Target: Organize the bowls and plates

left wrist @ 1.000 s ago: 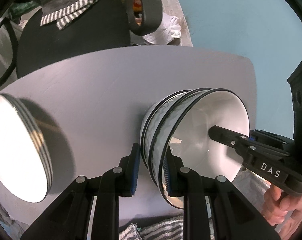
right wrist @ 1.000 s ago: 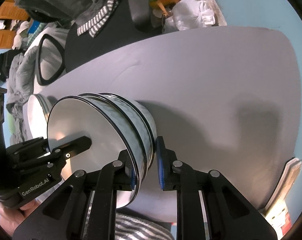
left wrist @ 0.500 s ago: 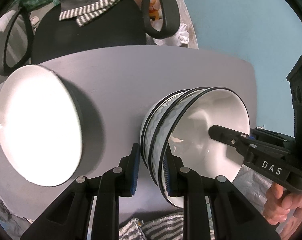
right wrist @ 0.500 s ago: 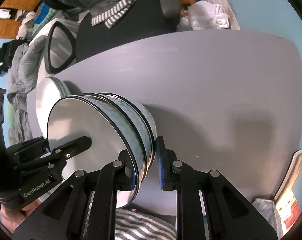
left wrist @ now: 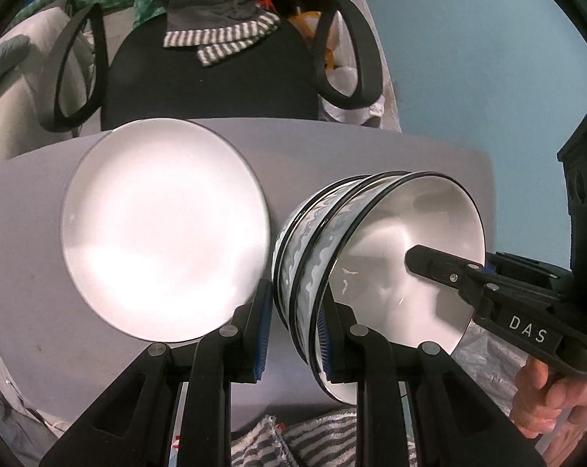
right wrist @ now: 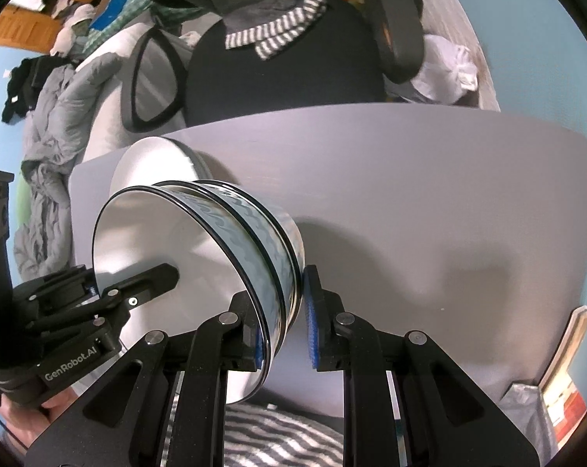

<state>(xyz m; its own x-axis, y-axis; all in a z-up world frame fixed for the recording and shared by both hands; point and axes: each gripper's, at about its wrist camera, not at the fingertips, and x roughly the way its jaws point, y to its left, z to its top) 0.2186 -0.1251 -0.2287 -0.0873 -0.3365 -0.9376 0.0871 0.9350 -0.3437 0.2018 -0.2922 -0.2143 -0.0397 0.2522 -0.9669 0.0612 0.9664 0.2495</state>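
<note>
The left gripper [left wrist: 295, 334] is clamped on the near rim of a stack of bowls [left wrist: 316, 241], one finger [left wrist: 260, 330] outside the wall and the other inside; the right gripper [right wrist: 283, 334] is clamped on the opposite rim of the same stack, one blue pad [right wrist: 311, 330] against the outer wall and the other finger within the top bowl; in each wrist view the other gripper's finger reaches into the white hollow of the top bowl; a hand [left wrist: 546, 401] shows at the lower right of the left view, wrapped round the right gripper's handle. The stack is three nested bowls with black rims and a pale wave pattern on the outside; the top bowl holds nothing but the fingertips; whether the stack touches the grey table [right wrist: 410, 179] cannot be told. Just beyond and beside it lie white plates [left wrist: 165, 229] on the table, bare, and how many there are cannot be told. A striped cloth [right wrist: 277, 439] lies at the near table edge; past the far edge stands a black office chair [left wrist: 211, 78] with a striped garment [left wrist: 223, 39] draped on its seat; blue floor [left wrist: 468, 58] shows to the right.
</note>
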